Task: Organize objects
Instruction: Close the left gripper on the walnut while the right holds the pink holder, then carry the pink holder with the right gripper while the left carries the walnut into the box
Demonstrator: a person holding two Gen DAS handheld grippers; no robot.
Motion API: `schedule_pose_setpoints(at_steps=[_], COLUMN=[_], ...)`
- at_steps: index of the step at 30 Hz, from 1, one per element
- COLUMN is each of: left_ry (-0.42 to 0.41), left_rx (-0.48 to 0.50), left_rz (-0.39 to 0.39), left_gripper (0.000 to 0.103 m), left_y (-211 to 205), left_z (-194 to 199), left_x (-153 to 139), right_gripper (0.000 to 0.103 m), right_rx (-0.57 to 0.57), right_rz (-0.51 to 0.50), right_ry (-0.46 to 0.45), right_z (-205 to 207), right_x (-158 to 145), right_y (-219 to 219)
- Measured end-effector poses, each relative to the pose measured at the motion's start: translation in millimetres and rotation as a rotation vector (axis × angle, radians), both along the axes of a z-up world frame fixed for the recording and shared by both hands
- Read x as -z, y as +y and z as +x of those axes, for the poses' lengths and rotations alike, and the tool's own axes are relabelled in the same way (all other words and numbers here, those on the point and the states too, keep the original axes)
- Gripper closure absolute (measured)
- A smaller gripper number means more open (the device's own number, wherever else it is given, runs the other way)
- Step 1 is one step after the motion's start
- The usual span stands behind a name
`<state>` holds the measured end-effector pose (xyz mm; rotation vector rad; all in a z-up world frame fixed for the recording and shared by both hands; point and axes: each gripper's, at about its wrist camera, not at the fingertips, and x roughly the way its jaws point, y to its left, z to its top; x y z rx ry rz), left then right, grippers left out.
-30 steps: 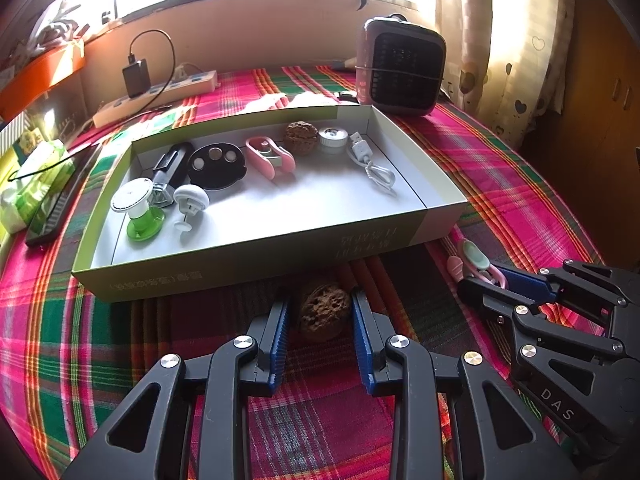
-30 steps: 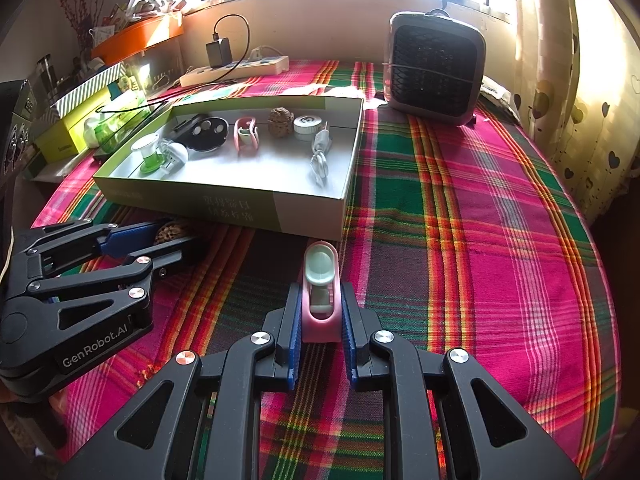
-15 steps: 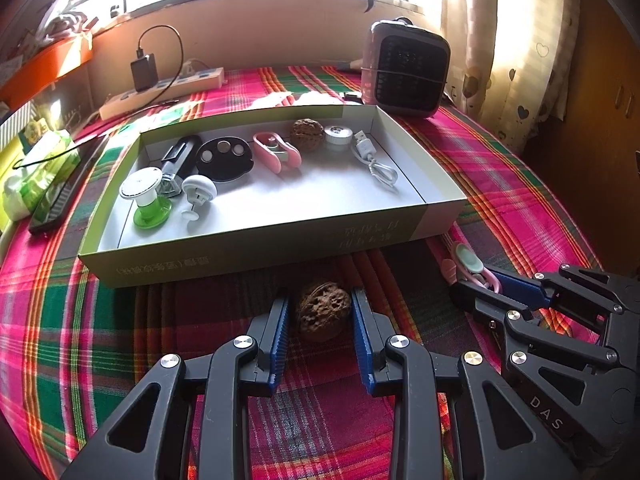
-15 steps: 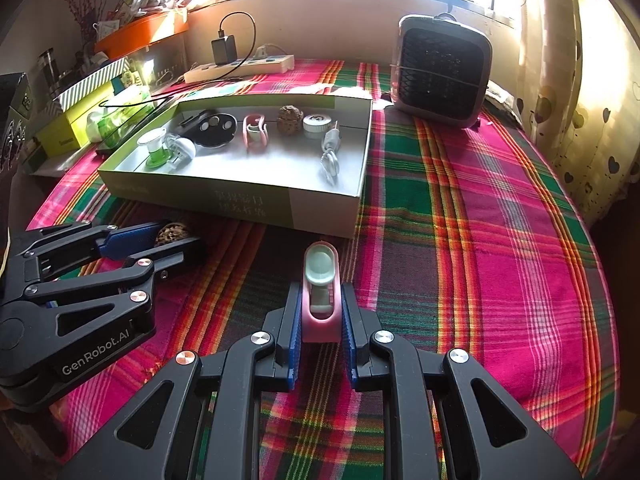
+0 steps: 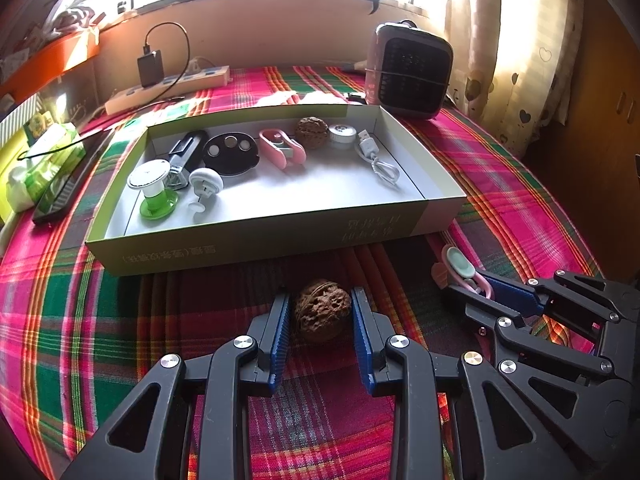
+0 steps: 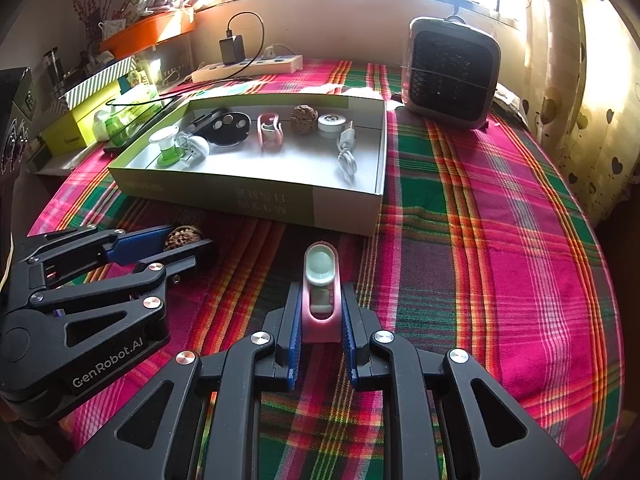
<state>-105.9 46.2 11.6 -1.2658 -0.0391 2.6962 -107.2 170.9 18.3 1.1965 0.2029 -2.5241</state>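
Observation:
A brown walnut sits between the blue pads of my left gripper, which is shut on it just above the plaid cloth. My right gripper is shut on a pink clip with a mint-green pad that points forward. Each gripper shows in the other's view: the right gripper to the right, the left gripper to the left. Ahead of both lies an open green and white box holding another walnut, another pink clip, a white cable and several small gadgets.
A grey fan heater stands behind the box at the right. At the back left, a power strip with a black charger lies by the wall. A phone and a green tissue pack lie left of the box. Curtains hang at the right.
Both grips stay the same. In the left wrist view the gap between the walnut and the box's front wall has grown slightly; the right wrist view has shifted a little.

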Motion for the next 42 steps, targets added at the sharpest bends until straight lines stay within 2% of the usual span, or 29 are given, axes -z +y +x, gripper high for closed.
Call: schedule_pose_setpoints(at_steps=[8, 24, 35, 42], left_ry=[0.008, 0.074, 0.097, 0.08], left_rx=[0.001, -0.002, -0.028, -0.036], left_rz=[0.005, 0.016, 0.026, 0.031], left_gripper=[0.076, 0.076, 0.076, 0.076], left_y=[-1.2, -6.6, -18.0, -23.4], left_z=[2.8, 9.4, -4.0, -22.4], left_x=[-3.3, -32.0, -48.7, -50.5], right_gripper=[0.085, 0.085, 0.085, 0.085], right_rx=[0.007, -0.01, -0.021, -0.03], right_rz=[-0.015, -0.049, -0.06, -0.065], right_ry=[0.013, 0.065, 0.094, 0.089], right_z=[2.7, 4.6, -9.6, -30.0], right_x=[-4.2, -29.6, -46.8, -52.3], right_y=[-0.2, -6.2, -13.7, -18.2])
